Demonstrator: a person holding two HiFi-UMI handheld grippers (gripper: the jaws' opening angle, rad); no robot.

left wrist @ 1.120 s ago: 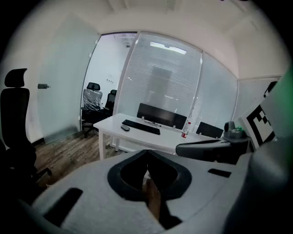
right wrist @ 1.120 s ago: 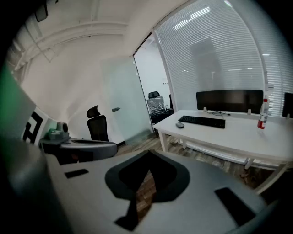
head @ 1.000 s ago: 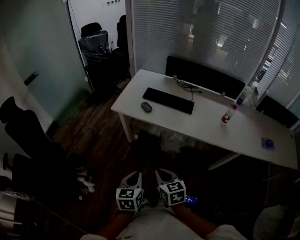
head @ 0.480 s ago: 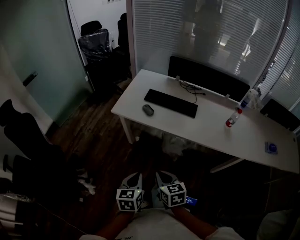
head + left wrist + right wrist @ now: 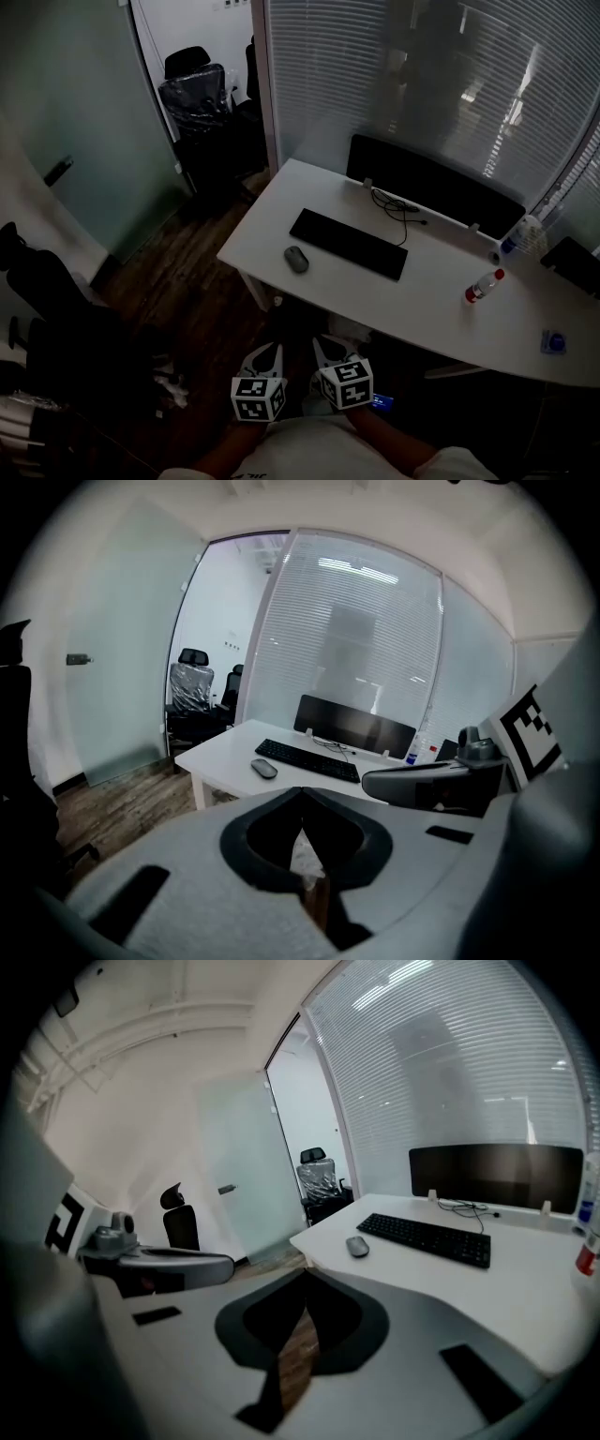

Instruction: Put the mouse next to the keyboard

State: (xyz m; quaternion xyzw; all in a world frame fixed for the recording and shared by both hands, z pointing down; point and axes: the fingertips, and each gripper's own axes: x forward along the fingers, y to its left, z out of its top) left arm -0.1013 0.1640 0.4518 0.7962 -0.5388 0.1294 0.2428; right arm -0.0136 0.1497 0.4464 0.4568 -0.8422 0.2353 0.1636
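The mouse (image 5: 296, 259) lies on the white desk (image 5: 427, 302) just beside the keyboard (image 5: 349, 244), off its left end and a little to the near side. It is close to the keyboard but not touching it, with a thin strip of bare desk between them. My left claw (image 5: 267, 354) is well short of the keyboard, low over the dark wood floor (image 5: 192, 281) on the keyboard's near side. Its jaws are pressed together at the tips with nothing between them; only floor shows through the slit behind the tips. My right claw (image 5: 326, 349) hangs just beside the left one, equally far from the keyboard. Its jaws are pressed together too and hold nothing. Both claws point roughly toward the keyboard. Beyond the keyboard a long dark panel (image 5: 436, 187) stands along the desk's far edge, and a black cable (image 5: 401, 208) loops between the panel and the keyboard. To the keyboard's right, well apart from it, a bottle (image 5: 483, 286) with a red band stands on the desk. Farther right of that is a small blue thing (image 5: 553, 342) that I cannot make out. Far to the keyboard's left and beyond it, an office chair (image 5: 192, 89) wrapped in plastic stands in a doorway.
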